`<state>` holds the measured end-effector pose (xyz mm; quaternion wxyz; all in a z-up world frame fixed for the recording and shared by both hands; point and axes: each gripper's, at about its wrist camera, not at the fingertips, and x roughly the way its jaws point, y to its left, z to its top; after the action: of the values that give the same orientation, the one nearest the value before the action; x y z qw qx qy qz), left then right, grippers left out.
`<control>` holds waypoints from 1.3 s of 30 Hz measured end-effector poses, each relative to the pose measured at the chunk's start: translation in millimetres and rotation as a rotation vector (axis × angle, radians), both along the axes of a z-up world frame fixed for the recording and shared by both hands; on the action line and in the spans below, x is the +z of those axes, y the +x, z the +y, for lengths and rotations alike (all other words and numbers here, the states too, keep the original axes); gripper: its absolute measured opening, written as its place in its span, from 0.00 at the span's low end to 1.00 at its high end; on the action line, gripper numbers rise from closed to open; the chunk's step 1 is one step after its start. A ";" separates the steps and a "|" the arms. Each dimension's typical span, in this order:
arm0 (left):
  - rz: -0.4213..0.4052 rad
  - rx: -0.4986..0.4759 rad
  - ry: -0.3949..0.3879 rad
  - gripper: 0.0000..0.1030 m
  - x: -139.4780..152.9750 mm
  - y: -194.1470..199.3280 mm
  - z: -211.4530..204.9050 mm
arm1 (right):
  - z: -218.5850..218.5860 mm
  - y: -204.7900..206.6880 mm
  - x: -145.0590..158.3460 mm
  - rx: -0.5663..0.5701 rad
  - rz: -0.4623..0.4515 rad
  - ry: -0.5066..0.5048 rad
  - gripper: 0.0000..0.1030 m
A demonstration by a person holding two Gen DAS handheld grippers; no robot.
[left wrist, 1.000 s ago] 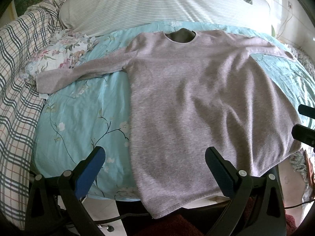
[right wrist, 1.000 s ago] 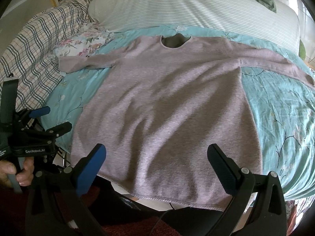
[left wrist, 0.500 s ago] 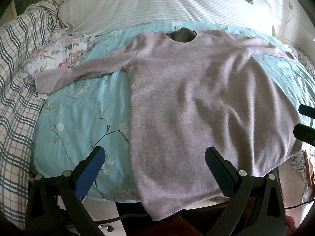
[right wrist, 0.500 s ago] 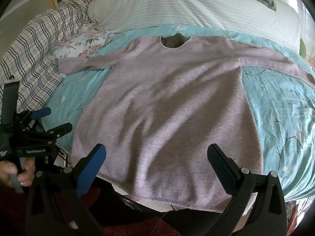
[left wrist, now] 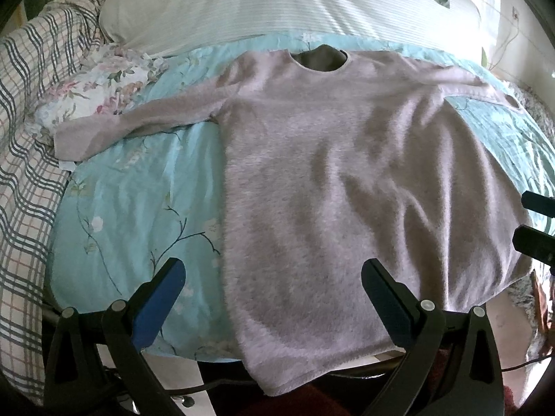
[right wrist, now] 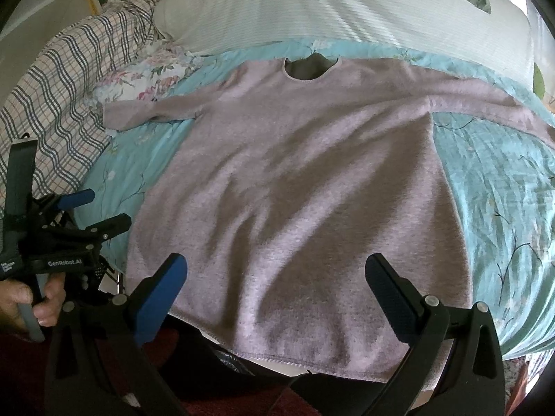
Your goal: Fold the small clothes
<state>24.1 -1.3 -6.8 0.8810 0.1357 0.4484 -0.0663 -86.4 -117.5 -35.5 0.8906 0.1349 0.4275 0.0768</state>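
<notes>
A pale mauve long-sleeved sweater point(left wrist: 340, 187) lies spread flat, neckline far, on the turquoise floral bedsheet point(left wrist: 138, 201), its hem hanging over the near edge. The left gripper point(left wrist: 274, 298) and right gripper point(right wrist: 277, 294) hover above that hem, both spread wide, holding nothing.

I see a mauve long-sleeved top point(right wrist: 298, 187) lying flat on the bed's turquoise floral sheet point(right wrist: 503, 180), neckline far, hem near and hanging over the bed edge, both sleeves spread out sideways. My right tool point(right wrist: 275, 287) hovers over the hem, its two blue-padded fingers point(right wrist: 158, 298) wide apart and holding nothing. At the near left, the left tool point(right wrist: 93, 209) is gripped by a hand point(right wrist: 33, 298), fingers apart, beside the top's left edge. A striped pillow point(right wrist: 347, 10) lies far, a plaid blanket point(right wrist: 66, 93) left.
</notes>
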 end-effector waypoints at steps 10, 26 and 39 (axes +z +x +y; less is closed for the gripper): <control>-0.033 -0.024 -0.011 0.99 -1.2 15.1 -4.8 | -17.2 6.0 -1.2 -0.050 -0.075 0.070 0.99; -0.068 0.032 -0.043 0.99 8.0 79.9 -10.3 | -198.3 17.3 -8.7 -0.416 -0.084 0.107 0.71; 0.044 -0.013 -0.067 0.99 -8.6 131.5 -69.4 | -466.0 56.3 -39.6 -0.903 -0.052 0.118 0.66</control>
<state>155.5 -70.7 -15.4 0.8744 0.1076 0.4644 -0.0902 -30.1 -583.5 -75.1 0.8362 0.3565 0.2981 -0.2914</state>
